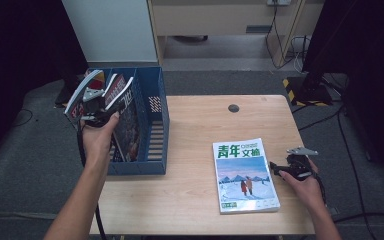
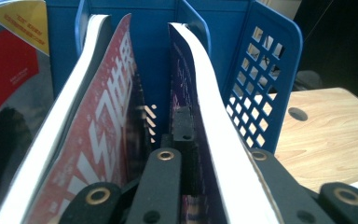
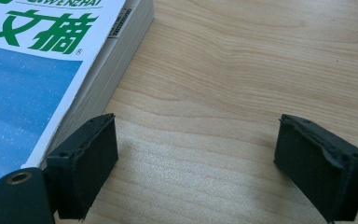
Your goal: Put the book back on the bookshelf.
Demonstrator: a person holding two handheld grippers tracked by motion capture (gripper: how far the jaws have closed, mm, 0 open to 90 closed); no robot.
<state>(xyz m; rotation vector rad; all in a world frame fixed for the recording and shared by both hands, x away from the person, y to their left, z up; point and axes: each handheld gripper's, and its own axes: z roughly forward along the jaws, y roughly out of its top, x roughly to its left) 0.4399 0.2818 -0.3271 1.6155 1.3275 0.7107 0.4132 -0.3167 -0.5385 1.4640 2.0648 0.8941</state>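
At the far left, standing on end in the blue file rack (image 1: 155,120): a red-covered magazine (image 2: 98,130), glossy, bowed outward under its own weight; leans so probably because the slot is wider than the spine. Just right of it, in the next slot, the purple-covered magazine (image 2: 209,93), pinched by the left claw (image 1: 96,100); closed tight on it, one black pad inside against the cover, the other outside against the white page edge; held near the top, likely to steer the floppy pages down between the dividers without buckling. Rack itself of rigid blue plastic, lattice-cut side wall, slatted floor, upright partitions; sits at the left edge of the tabletop (image 1: 200,125), open top facing up for easy dropping-in.

Across the middle, pale wood-grain laminate, smooth and matt, with a round dark cable hole (image 1: 233,108) toward the back.

Further right, lying flat and face up: a green-titled magazine (image 1: 244,175), thick, square-cornered, snowy blue cover, page block visibly layered; presumably waiting its turn for the rack. Just beside its right edge, the right claw (image 3: 196,154): spread wide, gripping nothing, ribbed rubbery pads low over bare wood, the nearer pad close to the page edge but not clearly touching; seemingly poised to slide in and pinch.
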